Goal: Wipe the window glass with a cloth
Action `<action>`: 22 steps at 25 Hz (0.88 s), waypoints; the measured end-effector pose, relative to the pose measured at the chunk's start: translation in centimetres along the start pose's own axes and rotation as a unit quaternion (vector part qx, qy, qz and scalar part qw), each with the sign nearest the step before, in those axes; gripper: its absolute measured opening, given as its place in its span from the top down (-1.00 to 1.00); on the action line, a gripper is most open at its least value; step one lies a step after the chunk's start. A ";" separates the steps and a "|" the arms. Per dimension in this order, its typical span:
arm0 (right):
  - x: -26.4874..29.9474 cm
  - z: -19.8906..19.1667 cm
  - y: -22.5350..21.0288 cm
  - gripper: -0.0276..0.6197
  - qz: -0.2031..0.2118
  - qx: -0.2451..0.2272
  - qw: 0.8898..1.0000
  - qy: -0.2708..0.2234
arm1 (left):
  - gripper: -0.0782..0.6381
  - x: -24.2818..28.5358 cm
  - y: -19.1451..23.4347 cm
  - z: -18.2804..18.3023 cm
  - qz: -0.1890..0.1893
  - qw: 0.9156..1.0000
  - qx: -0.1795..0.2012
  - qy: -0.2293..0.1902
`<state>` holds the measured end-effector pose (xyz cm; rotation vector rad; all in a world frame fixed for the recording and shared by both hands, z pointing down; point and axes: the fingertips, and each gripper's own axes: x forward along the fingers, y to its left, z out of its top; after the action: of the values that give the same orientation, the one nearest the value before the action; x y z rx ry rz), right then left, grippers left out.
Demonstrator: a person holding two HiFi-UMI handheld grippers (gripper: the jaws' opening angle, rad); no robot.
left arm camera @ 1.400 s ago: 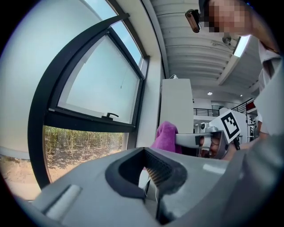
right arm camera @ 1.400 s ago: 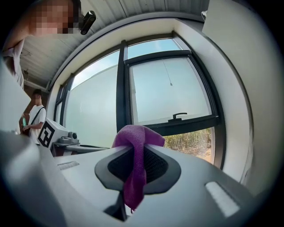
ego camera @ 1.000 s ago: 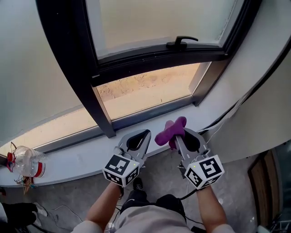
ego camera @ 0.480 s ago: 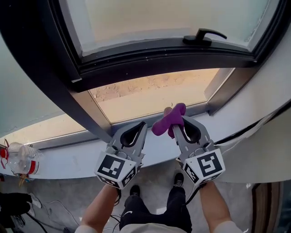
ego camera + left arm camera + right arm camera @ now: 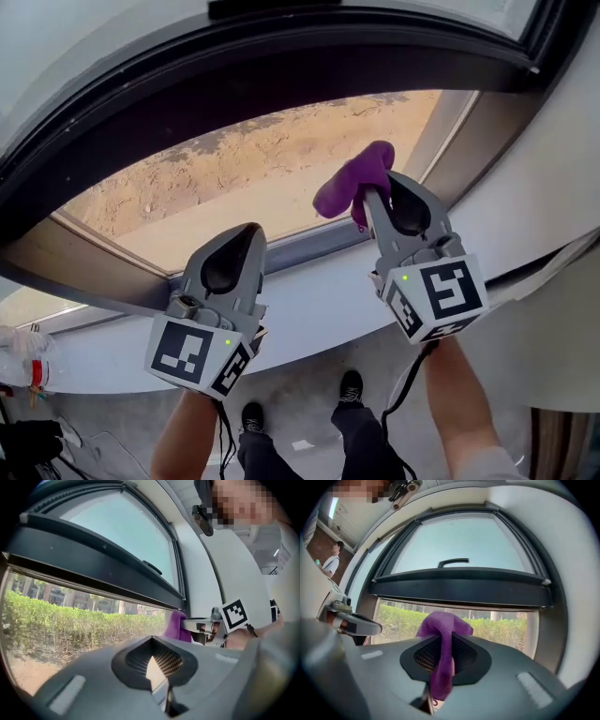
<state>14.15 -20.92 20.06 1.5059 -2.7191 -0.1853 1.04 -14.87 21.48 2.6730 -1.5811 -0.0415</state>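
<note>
The right gripper was clamped on the purple cloth, which bunched ahead of its tips, near the window glass. The cloth was probably soft and light; hold it mid-fold. The left gripper was closed and empty.

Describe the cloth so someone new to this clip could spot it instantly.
Start at the black-framed window, then drop to the right claw raised before its lower pane. The purple cloth is pinched there, bunched above the tips; it is the only coloured soft thing, and the left claw holds nothing.
</note>
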 end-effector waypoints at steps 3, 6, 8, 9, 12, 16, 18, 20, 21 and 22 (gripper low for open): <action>-0.4 -1.7 -7.8 0.71 -0.055 0.009 0.998 0.001 | 0.78 4.8 -2.4 -1.5 -0.013 1.000 0.004 -0.001; -0.7 -2.5 -14.1 0.71 -0.098 0.013 0.995 0.001 | 0.78 8.6 -4.9 -2.0 -0.026 1.000 0.003 -0.006; -0.6 -2.8 -17.5 0.71 -0.121 0.019 0.992 0.001 | 0.78 10.4 -6.3 -2.0 -0.031 0.999 0.003 -0.007; -0.5 -3.0 -19.0 0.71 -0.133 0.025 0.991 0.001 | 0.78 11.2 -7.0 -2.1 -0.035 0.999 0.004 -0.005; 0.4 -3.6 -23.3 0.71 -0.169 0.051 0.984 0.005 | 0.78 13.1 -9.0 -2.6 -0.044 0.999 0.005 0.003; 2.4 -3.7 -27.1 0.71 -0.194 0.073 0.978 0.016 | 0.78 14.7 -9.9 -2.7 -0.038 0.999 -0.001 0.014; 3.5 -3.3 -28.1 0.71 -0.199 0.075 0.977 0.018 | 0.78 15.0 -10.0 -2.5 -0.035 0.999 -0.005 0.015; 4.4 -3.1 -28.9 0.71 -0.201 0.079 0.976 0.018 | 0.78 15.0 -9.9 -2.6 -0.033 0.999 -0.007 0.020; 4.8 -3.0 -29.1 0.71 -0.200 0.081 0.976 0.018 | 0.78 14.8 -9.8 -2.8 -0.030 0.999 -0.008 0.024; 5.1 -2.9 -29.2 0.71 -0.198 0.082 0.977 0.018 | 0.78 14.5 -9.6 -2.9 -0.027 0.999 -0.010 0.028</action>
<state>36.25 -40.87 19.33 2.0629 -2.4263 0.0616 16.51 -22.89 23.92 2.6772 -1.4857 0.0162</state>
